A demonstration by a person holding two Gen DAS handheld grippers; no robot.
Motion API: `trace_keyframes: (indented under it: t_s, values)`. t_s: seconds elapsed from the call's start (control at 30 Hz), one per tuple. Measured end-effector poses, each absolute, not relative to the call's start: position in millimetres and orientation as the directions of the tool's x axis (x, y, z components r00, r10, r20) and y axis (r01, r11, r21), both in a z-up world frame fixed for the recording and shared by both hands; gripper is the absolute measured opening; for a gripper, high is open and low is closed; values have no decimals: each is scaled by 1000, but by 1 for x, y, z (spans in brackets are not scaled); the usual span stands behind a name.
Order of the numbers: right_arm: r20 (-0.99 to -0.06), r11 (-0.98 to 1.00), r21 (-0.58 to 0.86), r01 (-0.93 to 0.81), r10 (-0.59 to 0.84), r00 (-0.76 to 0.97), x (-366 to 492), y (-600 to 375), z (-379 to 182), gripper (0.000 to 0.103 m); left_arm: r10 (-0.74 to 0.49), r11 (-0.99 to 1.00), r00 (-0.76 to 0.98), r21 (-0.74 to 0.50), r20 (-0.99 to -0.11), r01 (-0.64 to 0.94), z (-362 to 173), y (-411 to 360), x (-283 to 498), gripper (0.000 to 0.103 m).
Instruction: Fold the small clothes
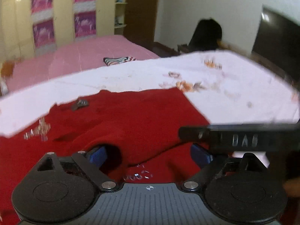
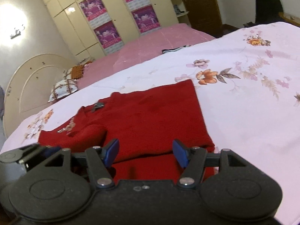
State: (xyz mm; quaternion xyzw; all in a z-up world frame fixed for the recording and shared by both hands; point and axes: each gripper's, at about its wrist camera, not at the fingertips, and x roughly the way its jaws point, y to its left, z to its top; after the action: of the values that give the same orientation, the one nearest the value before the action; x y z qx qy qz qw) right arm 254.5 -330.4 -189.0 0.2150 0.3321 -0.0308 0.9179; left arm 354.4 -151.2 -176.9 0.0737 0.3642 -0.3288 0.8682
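Note:
A small red garment with a dark neck label and shiny trim lies partly folded on the white floral sheet. My left gripper stands open and wide over its near edge. A raised fold of red cloth sits between the blue pads and hides part of the left one. In the right wrist view the red garment has one layer folded over. My right gripper is open just above the near fold, with cloth below its pads and none pinched. The two grippers sit side by side.
Beyond the floral sheet is a pink bedspread with a folded striped cloth on it. Pillows and a cream headboard are at the far left. A wardrobe, a dark chair and a dark screen stand behind.

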Motion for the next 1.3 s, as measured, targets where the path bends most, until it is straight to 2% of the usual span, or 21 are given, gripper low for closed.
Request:
trace_keyframes:
  t_s: [0.1, 0.23, 0.4, 0.6, 0.7, 0.8, 0.83, 0.87, 1.0, 1.1, 1.23, 1.3]
  values:
    - [-600, 918, 376, 123, 140, 787, 255, -320, -181, 63, -494, 826, 540, -172, -681, 537, -181, -112, 353, 93]
    - [-592, 951, 309, 23, 174, 787, 263, -290, -173, 63, -419, 902, 592, -243, -688, 356, -184, -41, 354, 93]
    - [-608, 973, 191, -128, 220, 763, 272, -235, -173, 63, -238, 971, 675, -187, -698, 149, -191, 23, 374, 93]
    - [-650, 962, 5, -274, 211, 730, 291, -166, -190, 61, -209, 977, 647, -186, -733, 105, -214, 47, 387, 93]
    - [-670, 955, -55, -291, 181, 720, 303, -150, -203, 56, -211, 976, 643, -192, -736, 102, -220, 46, 392, 93]
    - [-685, 960, -46, -275, 170, 709, 310, -148, -209, 40, -216, 975, 634, -201, -743, 97, -225, 45, 401, 93]
    - [-684, 967, -21, -255, 172, 709, 312, -152, -209, 29, -212, 976, 631, -197, -747, 94, -223, 44, 402, 93]
    - [-679, 974, -18, -227, 155, 718, 312, -155, -207, 6, -211, 976, 626, -200, -750, 90, -225, 45, 405, 93]
    - [-604, 996, 61, -63, 87, 793, 304, -197, -187, 6, -216, 974, 622, -210, -753, 83, -231, 45, 412, 93]
    - [-567, 979, 178, 96, 22, 823, 298, -255, -174, 6, -220, 972, 631, -220, -744, 78, -233, 44, 416, 93]
    - [-625, 932, 253, 259, -47, 779, 294, -313, -191, 6, -220, 972, 624, -225, -750, 72, -240, 40, 424, 93]
    - [-656, 902, 339, 267, 23, 754, 295, -330, -204, 11, -218, 973, 624, -220, -750, 76, -242, 38, 426, 93]
